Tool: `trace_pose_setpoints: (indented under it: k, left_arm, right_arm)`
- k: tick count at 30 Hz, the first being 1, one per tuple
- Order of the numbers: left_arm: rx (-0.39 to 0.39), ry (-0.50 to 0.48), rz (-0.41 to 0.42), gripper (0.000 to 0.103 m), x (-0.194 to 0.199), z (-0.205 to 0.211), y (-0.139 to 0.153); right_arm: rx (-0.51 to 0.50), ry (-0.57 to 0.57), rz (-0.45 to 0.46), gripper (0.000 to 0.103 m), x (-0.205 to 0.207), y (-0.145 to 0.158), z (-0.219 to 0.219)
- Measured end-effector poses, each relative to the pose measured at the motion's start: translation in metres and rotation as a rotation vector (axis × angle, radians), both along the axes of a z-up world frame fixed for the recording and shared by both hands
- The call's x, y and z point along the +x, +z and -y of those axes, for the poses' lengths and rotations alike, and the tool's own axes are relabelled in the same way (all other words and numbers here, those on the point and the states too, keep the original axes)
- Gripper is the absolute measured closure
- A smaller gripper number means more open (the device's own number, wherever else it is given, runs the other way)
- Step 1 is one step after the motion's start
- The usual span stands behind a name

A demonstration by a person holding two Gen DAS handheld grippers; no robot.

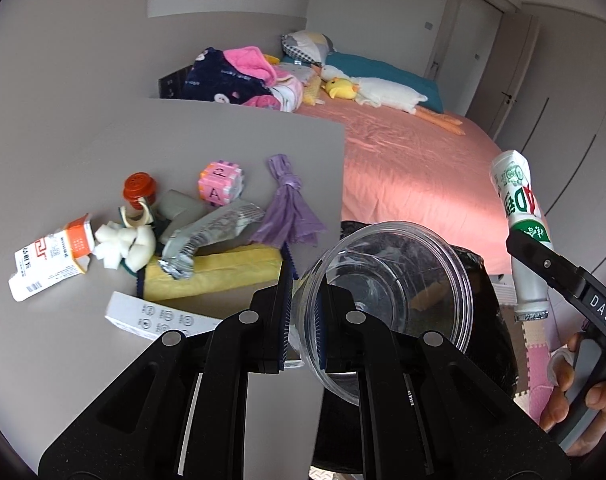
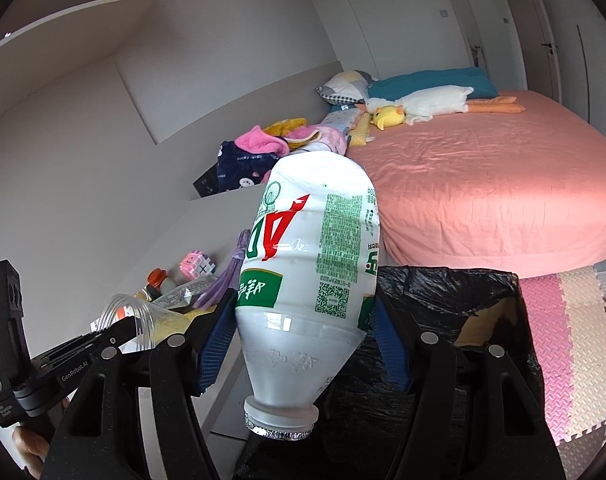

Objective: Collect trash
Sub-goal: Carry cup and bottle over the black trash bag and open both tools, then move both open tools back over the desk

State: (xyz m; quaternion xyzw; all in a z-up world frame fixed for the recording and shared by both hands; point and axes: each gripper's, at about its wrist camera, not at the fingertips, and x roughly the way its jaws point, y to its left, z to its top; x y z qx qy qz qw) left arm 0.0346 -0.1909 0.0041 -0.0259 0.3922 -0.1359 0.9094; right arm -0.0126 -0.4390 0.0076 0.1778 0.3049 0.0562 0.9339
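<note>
White bottle between right gripper pads

Ahead of the hand-held gripper: bed with salmon-pink sheet, teal pillow, plush goose, clothes heap. Grey walls, doors beyond. Grey worktop left. Pink-and-cream foam floor mat right. Soft daylight.

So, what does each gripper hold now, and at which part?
The left gripper pinches the clear plastic cup by its rim wall. The right gripper clamps the white bottle around its body, neck downward.
</note>
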Motion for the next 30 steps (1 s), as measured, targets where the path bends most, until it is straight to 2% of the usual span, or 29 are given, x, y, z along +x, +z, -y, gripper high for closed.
trace_pose_setpoints:
  k: [12, 15, 16, 17, 18, 20, 30]
  left_arm:
    - [0.014, -0.15, -0.06, 0.093, 0.008, 0.065, -0.017]
    - [-0.008, -0.199, -0.093, 0.086, 0.009, 0.073, -0.021]
    - [-0.011, -0.206, -0.104, 0.052, 0.009, 0.075, -0.023]
    - [-0.003, -0.205, -0.102, 0.005, 0.008, 0.078, -0.023]
    - [0.003, -0.203, -0.065, 0.007, 0.004, 0.078, -0.021]
    - [0.035, -0.211, -0.039, 0.007, 0.001, 0.081, -0.02]
    - [0.017, -0.179, -0.037, 0.007, 0.0, 0.063, -0.019]
  right_arm:
    - [0.015, -0.086, -0.031, 0.037, -0.008, -0.01, 0.045]
    - [0.013, -0.103, -0.046, 0.035, -0.008, -0.011, 0.052]
    - [0.005, -0.126, -0.041, 0.024, -0.01, -0.011, 0.054]
    - [-0.003, -0.15, -0.032, 0.019, -0.013, -0.01, 0.057]
    - [-0.008, -0.168, -0.023, 0.016, -0.015, -0.009, 0.059]
    - [-0.003, -0.183, -0.021, 0.016, -0.015, -0.009, 0.064]
    - [-0.008, -0.158, -0.033, 0.016, -0.008, -0.013, 0.053]
